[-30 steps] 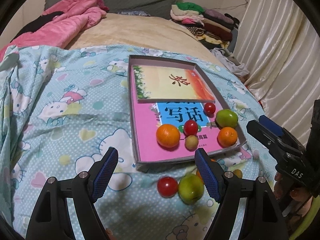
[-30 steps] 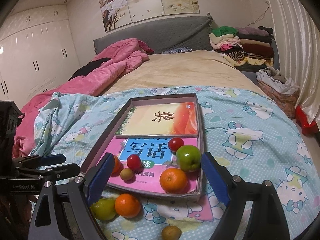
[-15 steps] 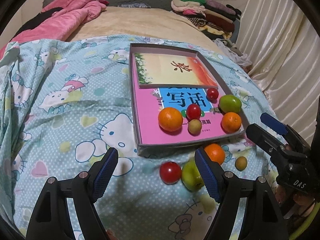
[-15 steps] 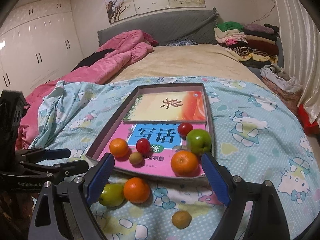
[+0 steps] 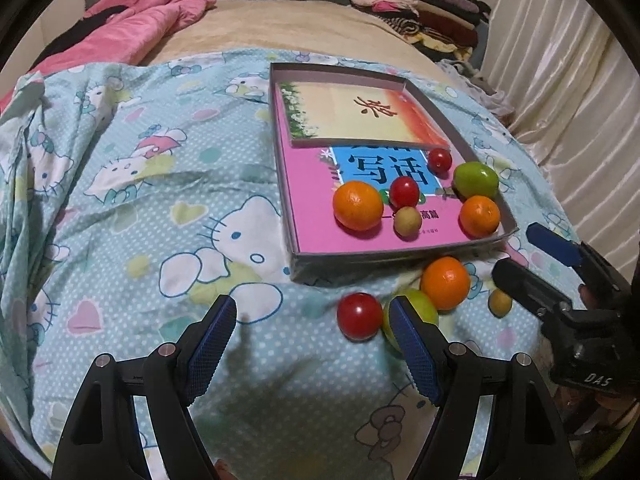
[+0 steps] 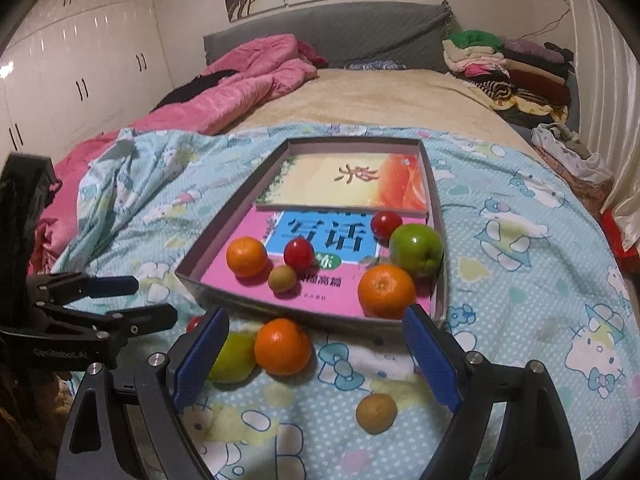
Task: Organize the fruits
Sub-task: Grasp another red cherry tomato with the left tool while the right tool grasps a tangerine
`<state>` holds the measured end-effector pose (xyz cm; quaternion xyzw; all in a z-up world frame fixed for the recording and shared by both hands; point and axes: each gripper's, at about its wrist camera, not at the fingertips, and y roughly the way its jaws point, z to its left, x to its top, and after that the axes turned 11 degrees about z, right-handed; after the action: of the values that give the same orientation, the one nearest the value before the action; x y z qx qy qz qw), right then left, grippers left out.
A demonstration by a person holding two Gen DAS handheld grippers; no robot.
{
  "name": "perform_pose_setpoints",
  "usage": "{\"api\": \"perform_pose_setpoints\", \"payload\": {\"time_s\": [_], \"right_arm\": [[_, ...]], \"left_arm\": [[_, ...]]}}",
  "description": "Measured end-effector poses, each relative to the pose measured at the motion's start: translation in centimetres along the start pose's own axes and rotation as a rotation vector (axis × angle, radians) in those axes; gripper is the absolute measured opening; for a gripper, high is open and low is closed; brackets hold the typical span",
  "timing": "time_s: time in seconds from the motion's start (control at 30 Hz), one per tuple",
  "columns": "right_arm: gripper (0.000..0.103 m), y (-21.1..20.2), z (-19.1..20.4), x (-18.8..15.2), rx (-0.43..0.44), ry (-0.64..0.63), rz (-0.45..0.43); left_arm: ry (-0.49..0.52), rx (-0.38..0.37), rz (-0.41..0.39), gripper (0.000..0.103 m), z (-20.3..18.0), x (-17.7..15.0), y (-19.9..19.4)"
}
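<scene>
A shallow grey box lies on the bed with two books inside and several fruits on the pink book: two oranges, two red tomatoes, a green apple and a small brown fruit. In front of the box lie an orange, a red tomato, a green fruit and a small brown fruit. My left gripper is open above the quilt beside the tomato. My right gripper is open over the loose orange.
The blue cartoon-print quilt covers the near bed. A pink duvet lies at the back left, folded clothes at the back right, curtains on the right.
Both views have tilted further down; the box and the loose fruits now sit higher in the frames. The right gripper has dropped a little toward the loose orange. Both stay open.
</scene>
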<state>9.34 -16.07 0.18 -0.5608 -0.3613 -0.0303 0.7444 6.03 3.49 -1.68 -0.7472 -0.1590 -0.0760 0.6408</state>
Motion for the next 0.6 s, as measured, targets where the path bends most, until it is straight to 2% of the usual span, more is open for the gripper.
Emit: {"api": "perform_pose_setpoints", "payload": {"time_s": [0.23, 0.4, 0.6], "right_arm": [[0.088, 0.8, 0.1, -0.5, -0.019, -0.009, 0.048], [0.088, 1.4, 0.0, -0.6, -0.027, -0.011, 0.079], [0.088, 2.1, 0.0, -0.8, -0.036, -0.018, 0.111]], "left_arm": [[0.047, -0.001, 0.05, 0.072, -0.9, -0.6, 1.1], [0.053, -0.017, 0.098, 0.054, -0.9, -0.6, 2.2], [0.049, -0.075, 0.113, 0.044, -0.8, -0.6, 2.7]]}}
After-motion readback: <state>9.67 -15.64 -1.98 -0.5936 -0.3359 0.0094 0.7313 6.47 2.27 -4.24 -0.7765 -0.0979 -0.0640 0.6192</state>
